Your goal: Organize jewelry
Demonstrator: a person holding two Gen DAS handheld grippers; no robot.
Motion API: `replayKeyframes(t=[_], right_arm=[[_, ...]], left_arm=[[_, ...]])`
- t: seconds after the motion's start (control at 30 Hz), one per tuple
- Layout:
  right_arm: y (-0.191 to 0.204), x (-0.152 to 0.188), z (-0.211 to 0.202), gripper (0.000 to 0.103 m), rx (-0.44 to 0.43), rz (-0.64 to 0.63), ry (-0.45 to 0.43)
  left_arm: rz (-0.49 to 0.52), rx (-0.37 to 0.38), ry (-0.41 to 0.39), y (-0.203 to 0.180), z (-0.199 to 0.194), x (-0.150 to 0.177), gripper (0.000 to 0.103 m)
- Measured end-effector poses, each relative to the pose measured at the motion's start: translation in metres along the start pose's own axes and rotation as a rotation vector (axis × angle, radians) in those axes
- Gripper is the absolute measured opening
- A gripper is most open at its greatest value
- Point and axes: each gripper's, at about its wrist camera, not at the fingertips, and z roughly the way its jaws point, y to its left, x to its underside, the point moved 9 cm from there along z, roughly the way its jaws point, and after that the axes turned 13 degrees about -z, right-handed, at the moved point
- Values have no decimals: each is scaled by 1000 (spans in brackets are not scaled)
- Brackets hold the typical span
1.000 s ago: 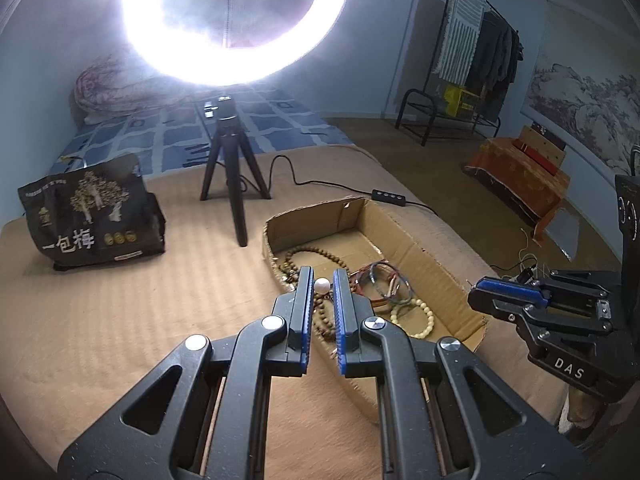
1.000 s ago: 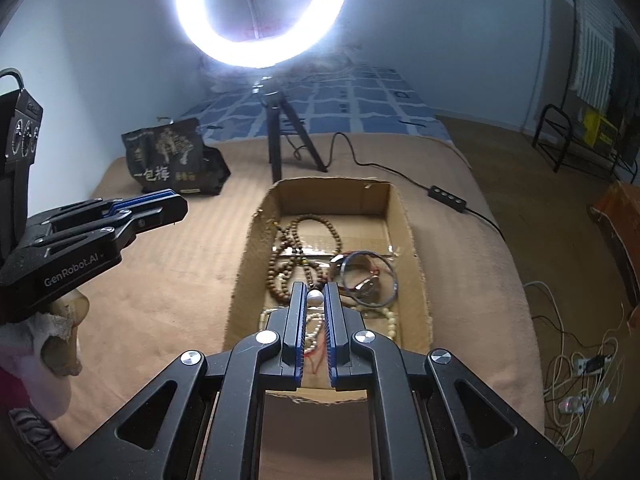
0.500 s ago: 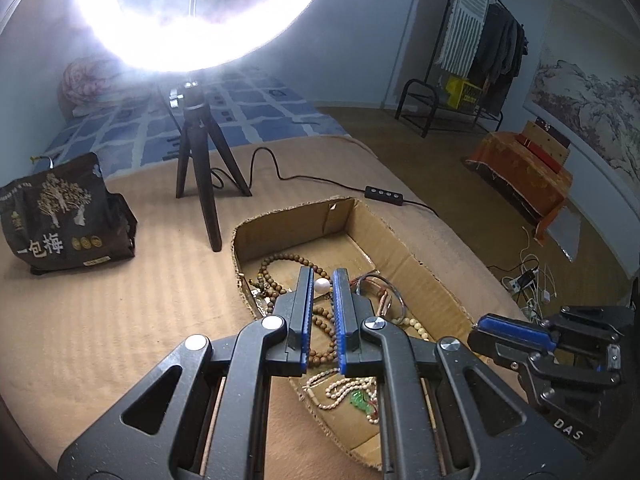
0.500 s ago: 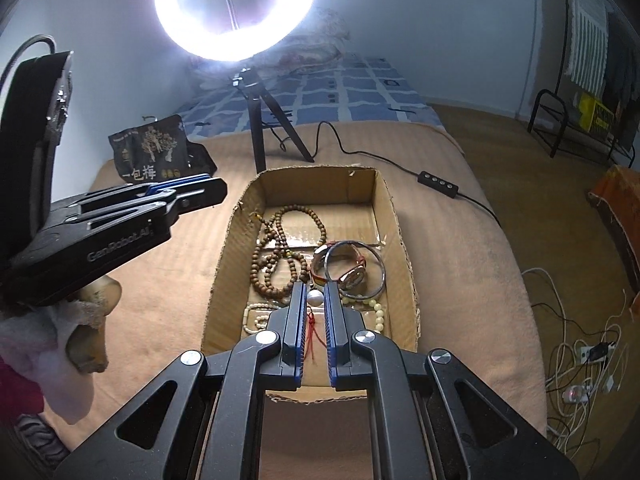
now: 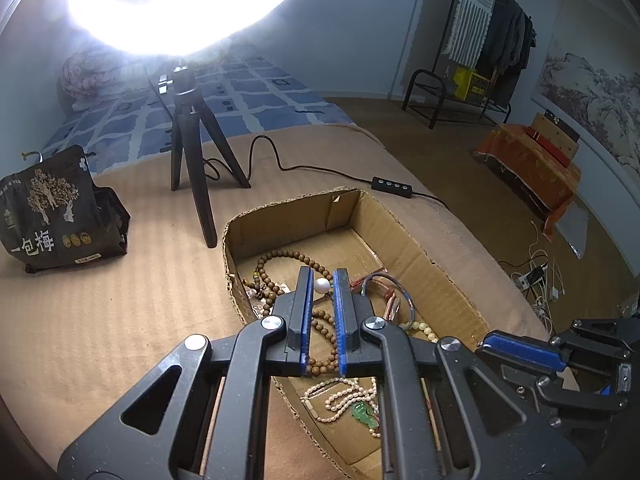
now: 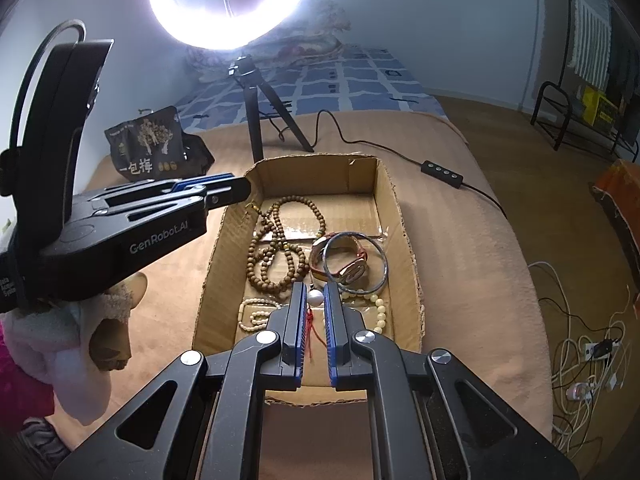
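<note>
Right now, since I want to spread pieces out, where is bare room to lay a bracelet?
Free: box floor between the cardboard box's far wall and the wooden beads; blanket right of the box. Crowded: the box's near half.

On the bed, the cardboard box (image 6: pixel 396 216) holds the bead necklace (image 6: pixel 276 256) on its left, the bangle (image 6: pixel 356 264) over the watch (image 6: pixel 344 268) on its right, the pearl strand (image 6: pixel 256 312) at its near end, with the tripod (image 6: pixel 256 120) behind and the bag (image 6: pixel 152 144) behind-left.
</note>
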Motion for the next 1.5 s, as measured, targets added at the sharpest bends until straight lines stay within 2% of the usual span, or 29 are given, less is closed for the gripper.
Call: replayKeyframes(t=[0.17, 0.2, 0.23, 0.3, 0.37, 0.5, 0.6, 0.77, 0.9, 1.33, 1.37, 1.43, 1.5], right_arm=[[4, 0, 0, 7, 8, -20, -2], [5, 0, 0, 9, 9, -24, -1], [5, 0, 0, 13, 12, -29, 0], [6, 0, -1, 35, 19, -33, -4], [7, -1, -4, 44, 22, -36, -21], [8, -5, -8, 46, 21, -35, -33], [10, -6, -9, 57, 22, -33, -31], [15, -5, -15, 58, 35, -48, -30], [16, -6, -24, 66, 47, -40, -33], [7, 2, -75, 69, 125, -6, -75], [7, 3, -81, 70, 129, 1, -82], [6, 4, -93, 72, 145, 13, -98], [6, 5, -101, 73, 158, 16, -109]], left_arm=[[6, -15, 5, 1, -1, 0, 9], [4, -16, 6, 2, -1, 0, 14], [1, -15, 5, 2, -2, 0, 26], [-2, -15, -10, 3, -5, -2, 42], [-3, -15, -20, 4, -7, -3, 43], [-13, -14, -13, 6, -9, -4, 43], [-10, -21, -19, 7, -14, -5, 43], [-15, -26, -37, 10, -29, -5, 44], [-16, -33, -54, 12, -45, -5, 44], [-5, -9, -133, 4, -130, 3, 45], [-6, -7, -137, 4, -136, 6, 46], [-1, -7, -152, 2, -151, 12, 61], [8, -10, -171, 2, -162, 17, 64]])
